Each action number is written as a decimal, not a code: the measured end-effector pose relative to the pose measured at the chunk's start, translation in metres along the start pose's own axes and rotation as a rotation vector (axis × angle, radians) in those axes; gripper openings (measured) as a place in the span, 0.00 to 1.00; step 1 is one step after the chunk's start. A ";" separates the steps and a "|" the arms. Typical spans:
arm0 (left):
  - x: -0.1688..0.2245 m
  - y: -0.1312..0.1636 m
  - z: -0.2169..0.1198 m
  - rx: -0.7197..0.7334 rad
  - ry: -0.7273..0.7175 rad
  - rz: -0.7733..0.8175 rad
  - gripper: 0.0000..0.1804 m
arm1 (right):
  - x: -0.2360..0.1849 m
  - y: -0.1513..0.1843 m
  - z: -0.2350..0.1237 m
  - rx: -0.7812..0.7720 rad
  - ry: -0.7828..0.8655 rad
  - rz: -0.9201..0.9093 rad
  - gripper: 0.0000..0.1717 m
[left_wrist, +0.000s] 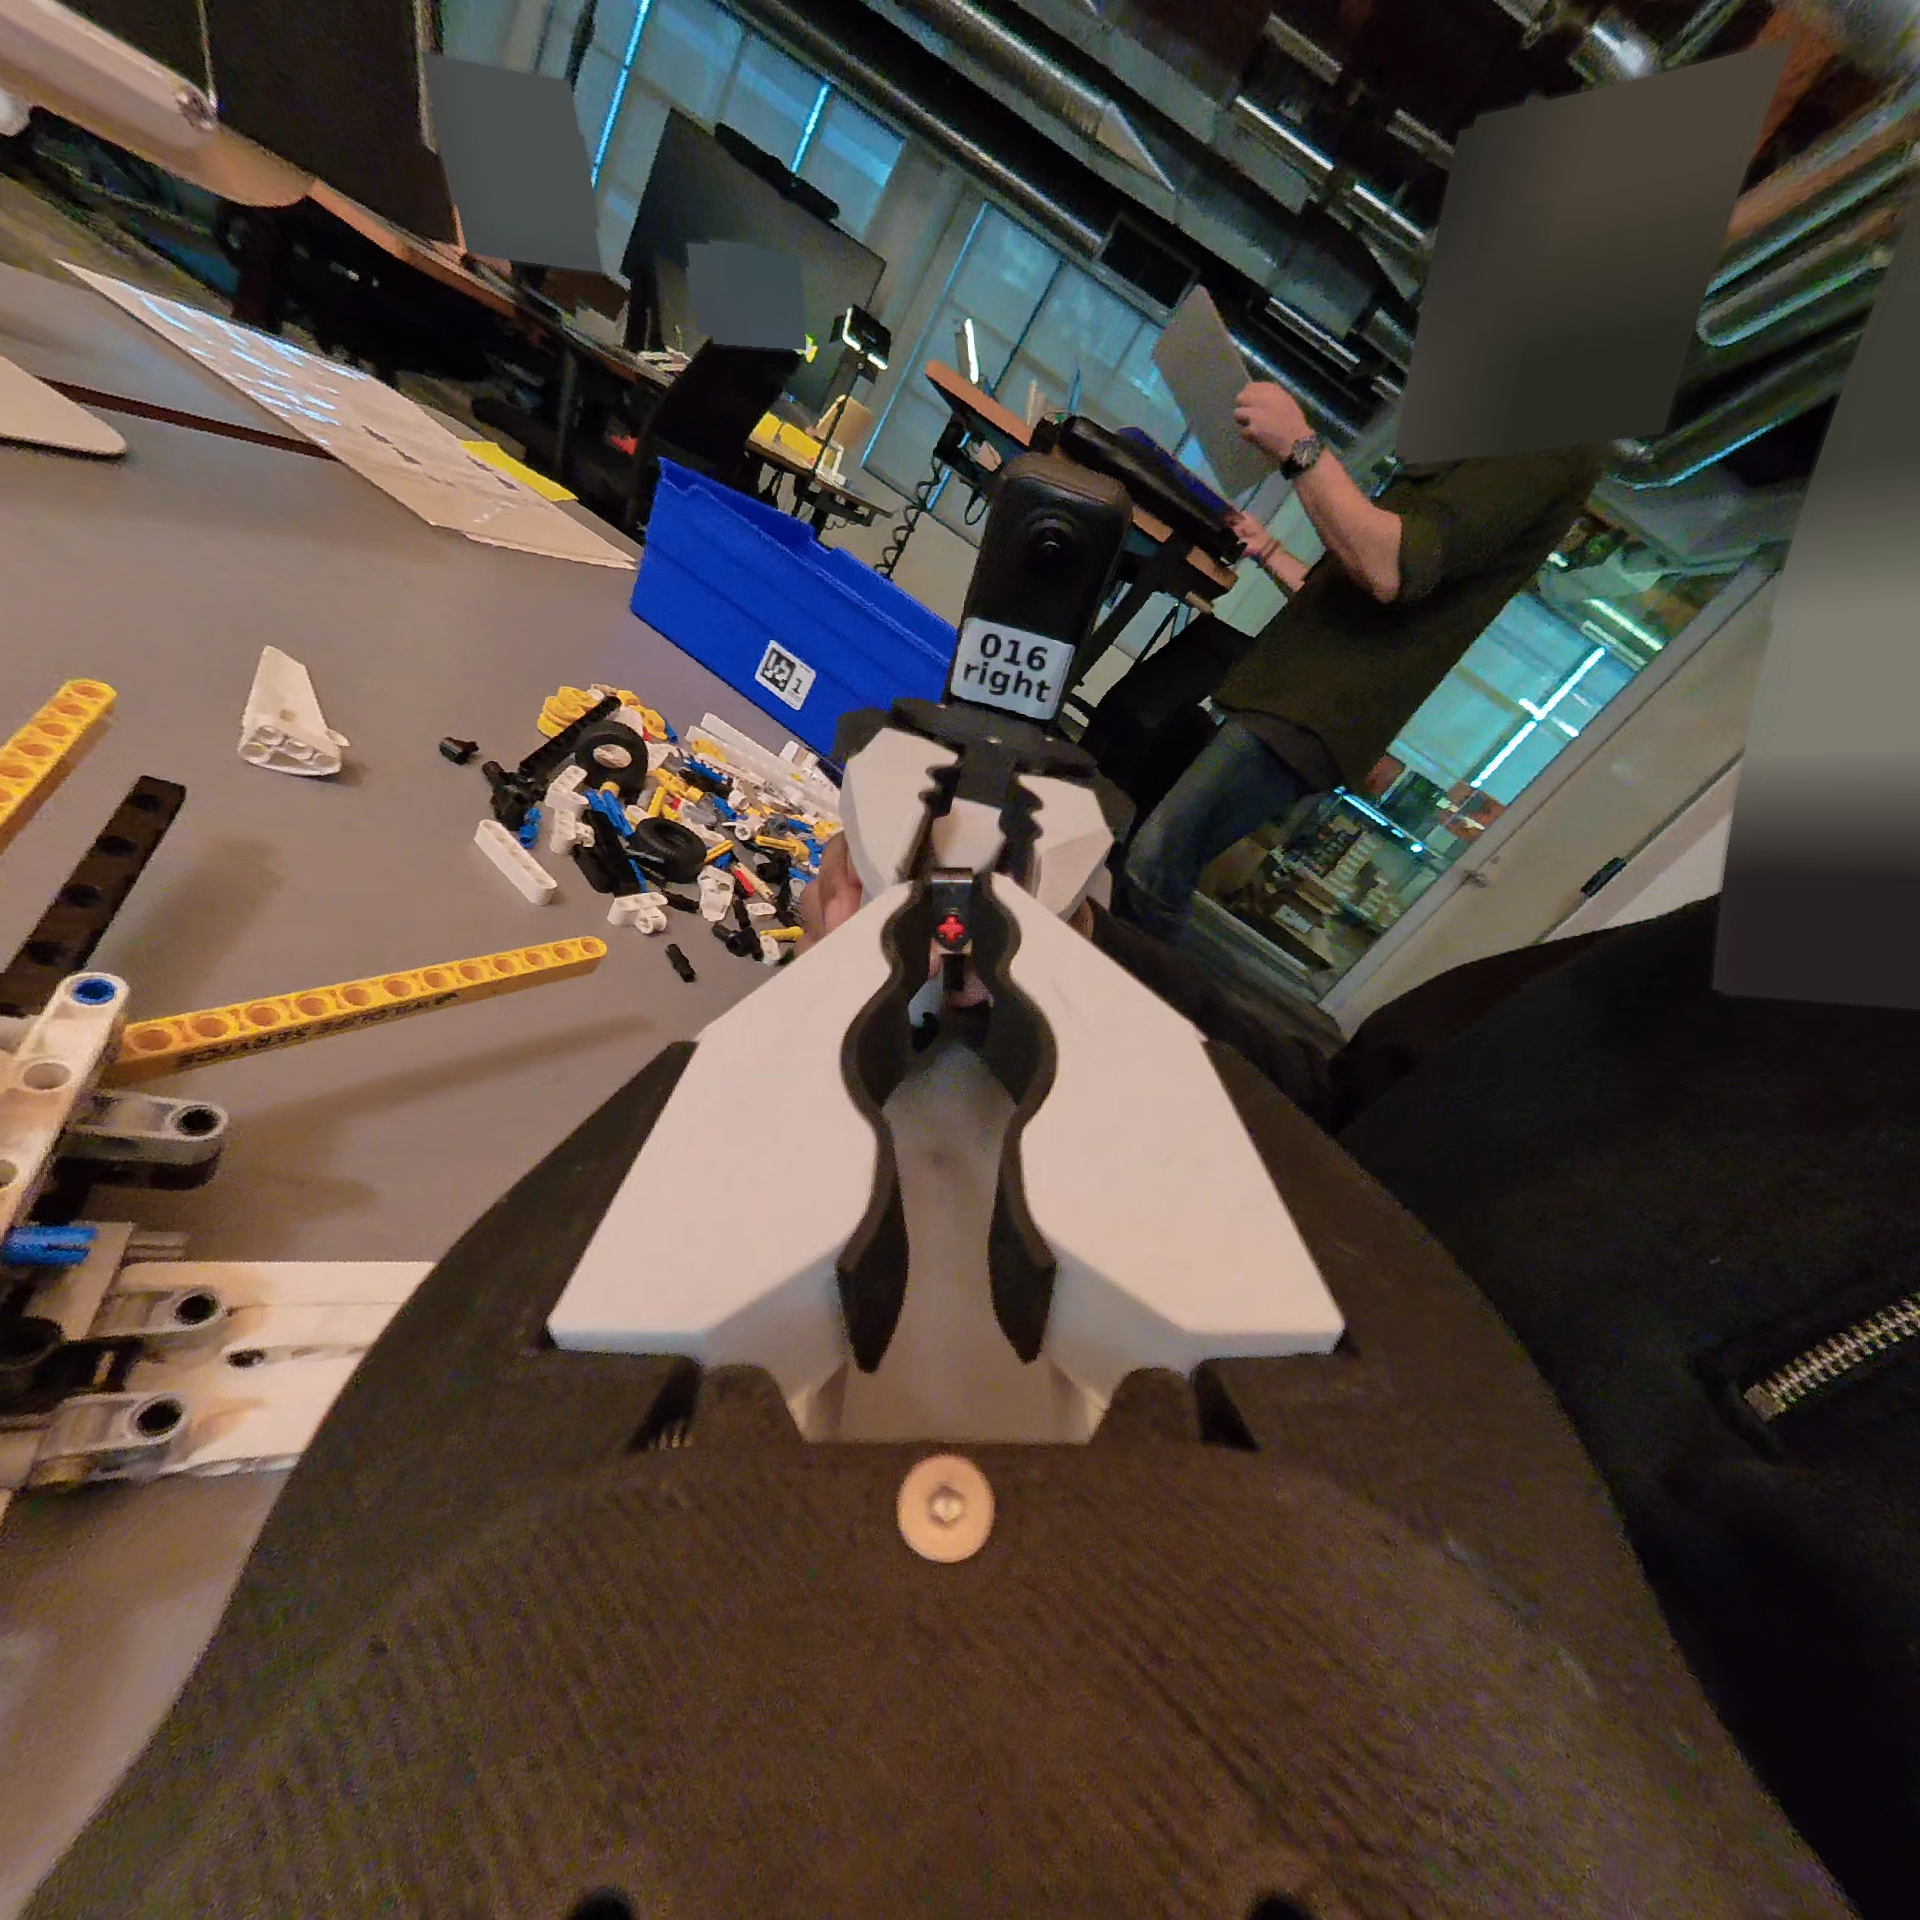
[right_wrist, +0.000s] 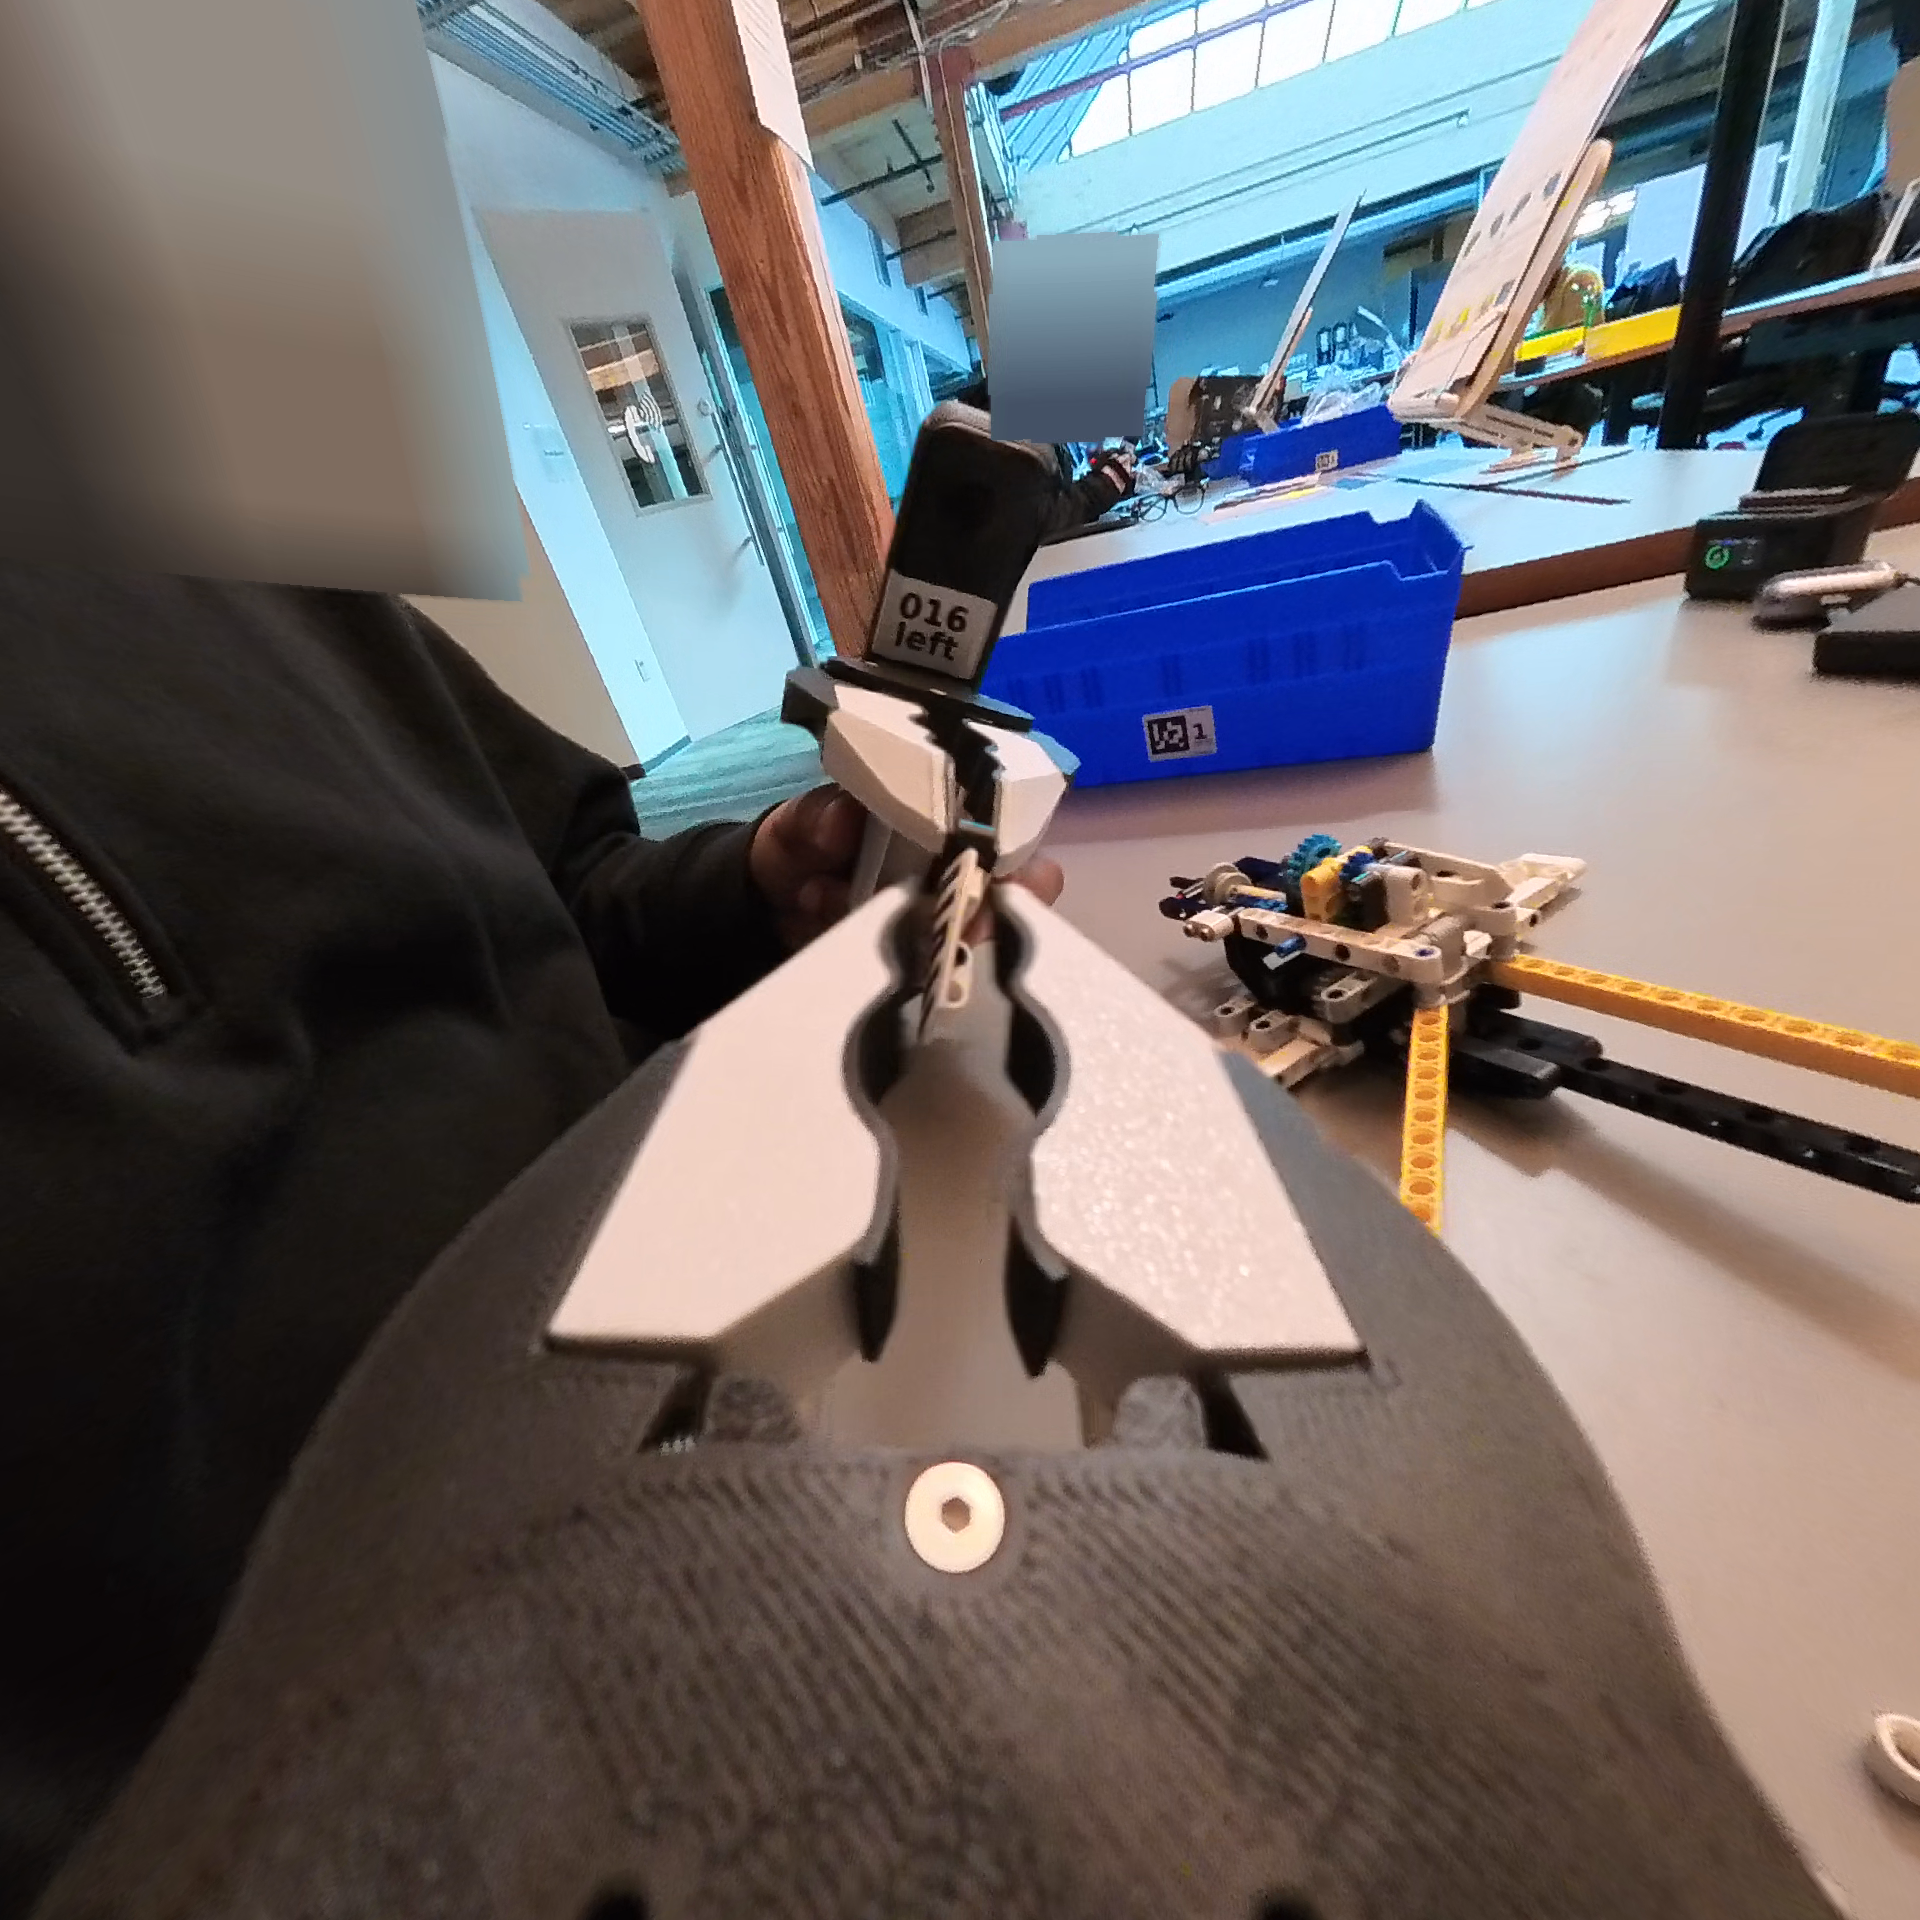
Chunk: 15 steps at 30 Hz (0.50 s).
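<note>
Both claws are held up in the air above the grey worktop (right_wrist: 1558, 1351), tip to tip, facing each other. Between them is one small toy building piece (left_wrist: 951, 925), dark with a red cross in its end; seen from the other side it looks white with black stripes.

The left claw (left_wrist: 951, 940) is closed tight on the piece. The right claw (right_wrist: 961, 940) is also around the piece, but whether its fingers press on it, I cannot tell. A hand (right_wrist: 810, 862) in a black sleeve holds the left claw's handle.

Landmark: the blue bin (right_wrist: 1247, 644) on the worktop. In front of the bin lies a heap of loose toy pieces (left_wrist: 665, 810). Nearer than the bin, right of the claws in the right wrist view, sits a half-built toy car (right_wrist: 1382, 935) with long yellow and black beams sticking out. Past the bin a person (left_wrist: 1382, 623) stands by a window.
</note>
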<state>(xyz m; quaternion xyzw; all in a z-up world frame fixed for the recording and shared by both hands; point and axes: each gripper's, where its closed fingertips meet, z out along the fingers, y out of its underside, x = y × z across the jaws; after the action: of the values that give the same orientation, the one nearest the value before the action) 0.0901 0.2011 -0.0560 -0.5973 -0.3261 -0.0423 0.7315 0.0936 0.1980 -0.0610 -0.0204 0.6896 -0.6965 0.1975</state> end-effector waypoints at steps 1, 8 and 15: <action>0.000 0.001 0.001 0.000 0.008 -0.011 0.02 | -0.001 0.004 0.002 -0.018 -0.008 0.017 0.13; 0.001 -0.004 0.000 0.008 0.054 -0.053 0.02 | 0.001 0.006 0.005 -0.041 0.053 0.011 0.03; -0.022 -0.061 -0.058 0.174 -0.078 0.032 0.02 | 0.009 -0.018 -0.044 0.117 0.076 0.077 0.03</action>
<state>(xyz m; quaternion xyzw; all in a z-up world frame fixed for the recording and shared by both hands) 0.0699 0.1249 -0.0205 -0.5379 -0.3472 0.0212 0.7679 0.0673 0.2366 -0.0482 0.0440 0.6550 -0.7278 0.1985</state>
